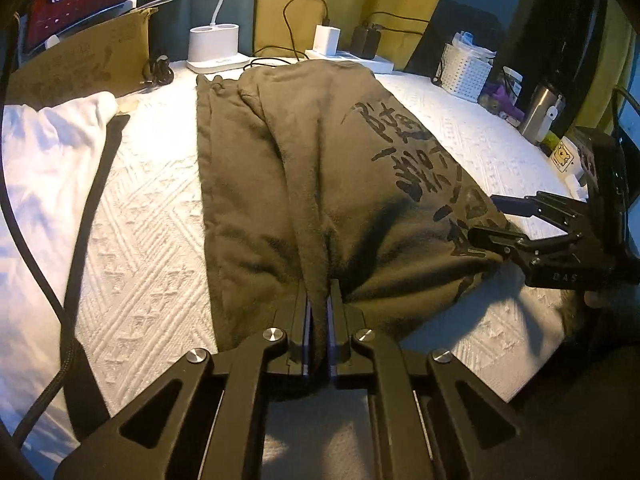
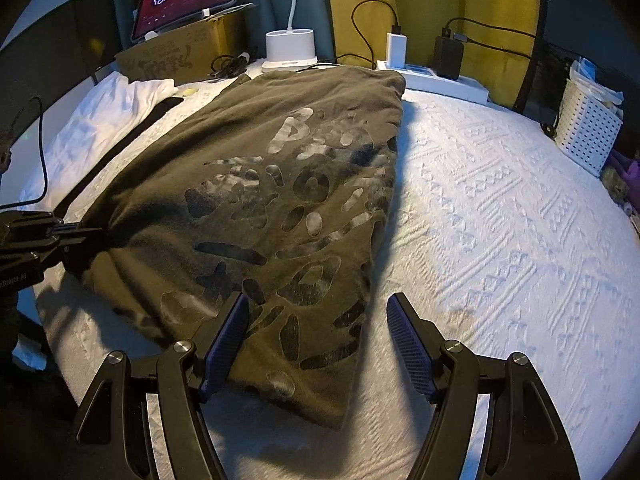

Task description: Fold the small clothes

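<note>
An olive-brown garment (image 1: 320,184) with black printed characters lies lengthwise on a white textured cover (image 1: 152,264), folded along its length. My left gripper (image 1: 319,300) is shut on a raised fold of its near edge. My right gripper (image 2: 316,320) is open over the garment (image 2: 280,184) at its near right corner, with the left finger resting on the cloth and nothing gripped. The right gripper also shows in the left wrist view (image 1: 486,218), open at the garment's right edge. The left gripper shows in the right wrist view (image 2: 90,232), pinching the garment's left edge.
A white garment (image 1: 48,152) and a black strap (image 1: 96,200) lie at the left. At the back stand a cardboard box (image 1: 80,64) with a tablet, a white charging stand (image 1: 214,46), a power strip (image 2: 440,80) and cables. A white basket (image 2: 588,132), a steel cup (image 1: 540,114) stand at the right.
</note>
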Demonstrator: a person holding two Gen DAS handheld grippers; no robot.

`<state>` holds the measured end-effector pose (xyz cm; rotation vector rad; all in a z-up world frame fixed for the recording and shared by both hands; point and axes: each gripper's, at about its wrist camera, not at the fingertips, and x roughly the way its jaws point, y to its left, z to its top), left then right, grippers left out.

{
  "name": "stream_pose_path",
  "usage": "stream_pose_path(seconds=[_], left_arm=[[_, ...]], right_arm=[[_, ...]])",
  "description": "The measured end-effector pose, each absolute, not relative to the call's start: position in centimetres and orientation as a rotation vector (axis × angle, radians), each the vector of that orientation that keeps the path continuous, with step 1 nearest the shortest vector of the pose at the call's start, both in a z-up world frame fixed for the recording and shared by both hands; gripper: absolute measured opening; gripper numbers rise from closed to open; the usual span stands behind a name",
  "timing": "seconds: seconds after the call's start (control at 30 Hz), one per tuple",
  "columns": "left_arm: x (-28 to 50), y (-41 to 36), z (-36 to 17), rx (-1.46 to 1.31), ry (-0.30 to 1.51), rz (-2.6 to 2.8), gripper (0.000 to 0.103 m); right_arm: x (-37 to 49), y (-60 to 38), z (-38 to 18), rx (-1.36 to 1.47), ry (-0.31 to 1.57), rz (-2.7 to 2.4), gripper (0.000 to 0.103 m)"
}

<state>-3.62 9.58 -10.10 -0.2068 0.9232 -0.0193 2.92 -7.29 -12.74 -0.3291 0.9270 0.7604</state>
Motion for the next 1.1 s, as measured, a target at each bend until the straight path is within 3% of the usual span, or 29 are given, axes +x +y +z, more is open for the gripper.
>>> stream_pose_path(seconds=[0.23, 0.3, 0.4, 0.63, 1.1], left_arm=[[-3.8, 11.4, -9.5, -0.282, 0.951, -0.012, 0.012], [-3.9, 11.8, -8.7, -0.26, 0.942, 0.015, 0.028], [-3.5, 13.0, -7.7, -0.271, 0.916, 0.058, 0.04], [0.5, 13.9, -6.3, -0.237, 0.875, 0.059, 0.047], [9.2, 11.9, -6.7, -0.18, 0.893, -0.03, 0.049]], right_arm=[[2.1, -7.8, -12.7, -0.32, 0.93, 0.761, 0.073], [2.1, -7.9, -12.5, -0.32, 0.94, 0.765, 0.073], [2.4, -8.0, -12.3, -0.317, 0.948, 0.771, 0.073], [4.2, -8.4, -11.2, -0.293, 0.939, 0.755, 0.073], [10.0, -8.3, -9.9, -0.254, 0.929, 0.704, 0.073]])
